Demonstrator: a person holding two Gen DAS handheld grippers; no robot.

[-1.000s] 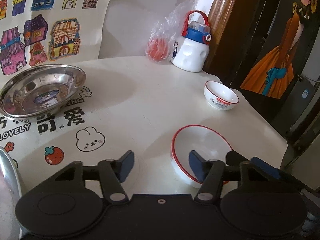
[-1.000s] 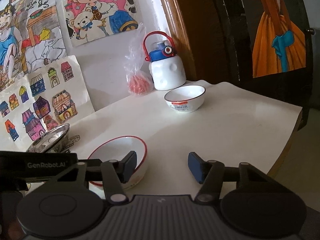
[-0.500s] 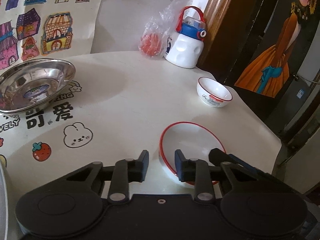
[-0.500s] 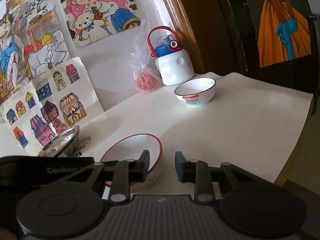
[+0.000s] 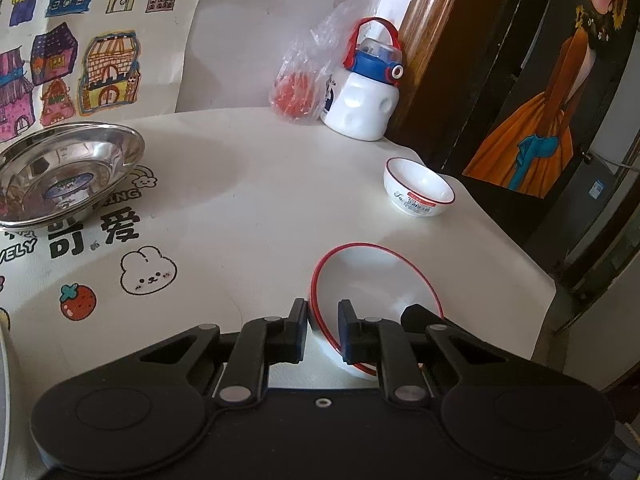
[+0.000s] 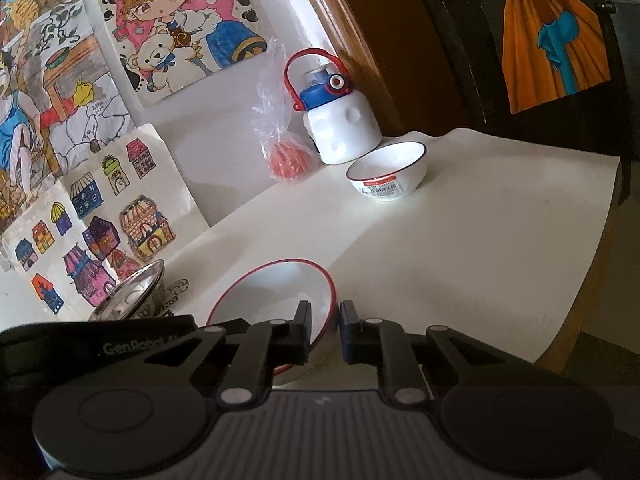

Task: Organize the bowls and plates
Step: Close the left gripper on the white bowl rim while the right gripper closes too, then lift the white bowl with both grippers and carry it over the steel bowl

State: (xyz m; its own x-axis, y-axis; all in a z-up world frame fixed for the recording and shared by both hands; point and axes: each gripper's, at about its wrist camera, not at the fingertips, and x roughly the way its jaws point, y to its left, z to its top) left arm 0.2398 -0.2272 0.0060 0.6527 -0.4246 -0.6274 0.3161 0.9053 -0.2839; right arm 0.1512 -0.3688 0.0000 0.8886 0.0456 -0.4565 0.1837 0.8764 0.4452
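A white bowl with a red rim [image 5: 372, 280] sits on the white table [image 5: 260, 184] just in front of me, and both grippers hold it. My left gripper [image 5: 322, 322] is closing on its near left rim, which stands between the pads. In the right wrist view the same bowl [image 6: 272, 296] has its right rim between the pads of my right gripper [image 6: 325, 322], which is closing too. A smaller white bowl [image 5: 418, 188] with a dark rim and a label stands farther back on the right. A steel plate [image 5: 68, 172] lies at the left.
A white bottle with a blue lid [image 5: 364, 96] and a plastic bag with something red [image 5: 298, 88] stand at the back by the wall. The table edge [image 5: 548, 280] drops off close on the right. Another steel rim [image 5: 3, 360] shows at the far left.
Both grippers' jaws have come together from wide apart onto the red-rimmed bowl's rim, one on each side. The bowl now looks slightly tilted. Neither hand has shifted.
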